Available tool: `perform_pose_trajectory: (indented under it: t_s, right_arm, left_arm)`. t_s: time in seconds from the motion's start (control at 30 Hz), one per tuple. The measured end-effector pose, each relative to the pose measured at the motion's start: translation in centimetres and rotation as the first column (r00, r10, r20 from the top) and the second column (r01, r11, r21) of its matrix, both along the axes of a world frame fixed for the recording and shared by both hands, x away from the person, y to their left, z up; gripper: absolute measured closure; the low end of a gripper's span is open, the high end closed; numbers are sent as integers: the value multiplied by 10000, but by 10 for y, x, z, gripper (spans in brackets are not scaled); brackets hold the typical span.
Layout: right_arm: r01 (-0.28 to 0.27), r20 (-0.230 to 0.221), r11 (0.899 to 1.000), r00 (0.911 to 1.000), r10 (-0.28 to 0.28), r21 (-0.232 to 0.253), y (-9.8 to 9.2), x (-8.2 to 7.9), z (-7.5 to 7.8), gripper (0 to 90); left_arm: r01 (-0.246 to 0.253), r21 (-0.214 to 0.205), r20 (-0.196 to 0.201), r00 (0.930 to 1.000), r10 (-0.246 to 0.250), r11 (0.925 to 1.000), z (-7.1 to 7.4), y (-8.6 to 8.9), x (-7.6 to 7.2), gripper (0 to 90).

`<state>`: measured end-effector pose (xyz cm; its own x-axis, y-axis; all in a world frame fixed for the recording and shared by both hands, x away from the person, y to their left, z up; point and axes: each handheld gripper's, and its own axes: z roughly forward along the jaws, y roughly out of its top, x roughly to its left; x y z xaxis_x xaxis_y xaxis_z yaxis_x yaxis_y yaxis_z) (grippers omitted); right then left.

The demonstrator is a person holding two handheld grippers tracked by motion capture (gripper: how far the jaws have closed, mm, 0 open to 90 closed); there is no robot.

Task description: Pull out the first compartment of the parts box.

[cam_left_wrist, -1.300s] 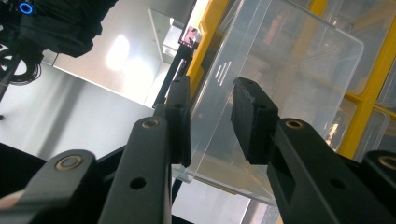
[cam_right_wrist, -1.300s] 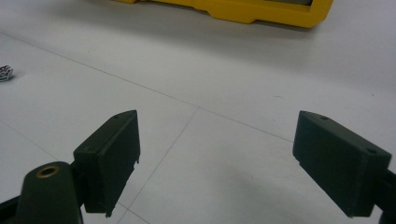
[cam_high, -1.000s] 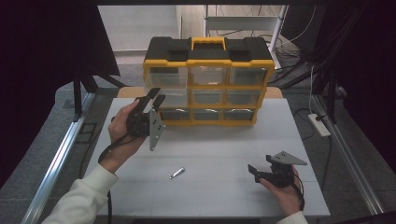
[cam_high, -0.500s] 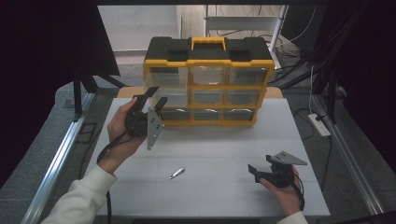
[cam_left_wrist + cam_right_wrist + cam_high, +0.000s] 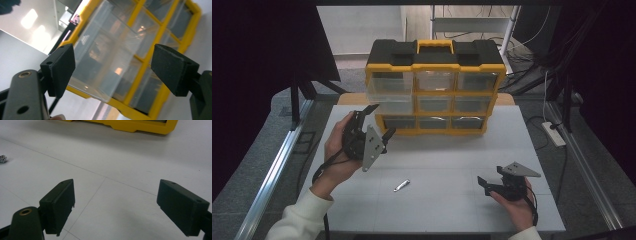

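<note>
A yellow and black organizer [image 5: 435, 65] with clear drawers stands at the back of the white table [image 5: 452, 155]. Its upper left drawer [image 5: 387, 95] sticks out toward me. My left gripper [image 5: 382, 120] hovers just in front of that drawer, and its jaws have just been opening. In the left gripper view the left gripper [image 5: 112, 62] stands wide, with the clear drawer [image 5: 107, 50] ahead in the gap and neither pad touching it. My right gripper [image 5: 490, 178] rests low at the front right, open over bare table [image 5: 116, 197]. A small metal screw [image 5: 402, 185] lies between the hands.
The organizer's yellow base [image 5: 140, 126] runs along the top of the right gripper view, and the screw [image 5: 2, 159] sits at its left edge. Metal rails [image 5: 277, 165] border the table. A white power strip [image 5: 553, 134] lies on the floor at right.
The left gripper's jaws have spread apart, and the hand has drawn slightly back from the organizer. The right hand and the screw have not moved.
</note>
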<state>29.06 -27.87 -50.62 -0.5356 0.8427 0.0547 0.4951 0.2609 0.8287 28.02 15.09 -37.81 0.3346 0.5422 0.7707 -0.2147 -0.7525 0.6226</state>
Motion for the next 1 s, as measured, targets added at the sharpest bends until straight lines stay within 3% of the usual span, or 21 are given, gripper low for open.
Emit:
perform_pose_trajectory:
  t_s: [0.73, 1.0]
  right_arm:
    - [-4, 29, 10000, 10000, 4, 45, 0, 0, 0, 157]
    - [-19, 24, 10000, 10000, 19, 72, 1, 0, 0, 157]
  left_arm:
    - [184, -94, -1056, 9942, -193, 9998, -18, 6, -24, 191]
    - [338, -696, -1855, 9816, -462, 9970, -24, 6, -28, 190]
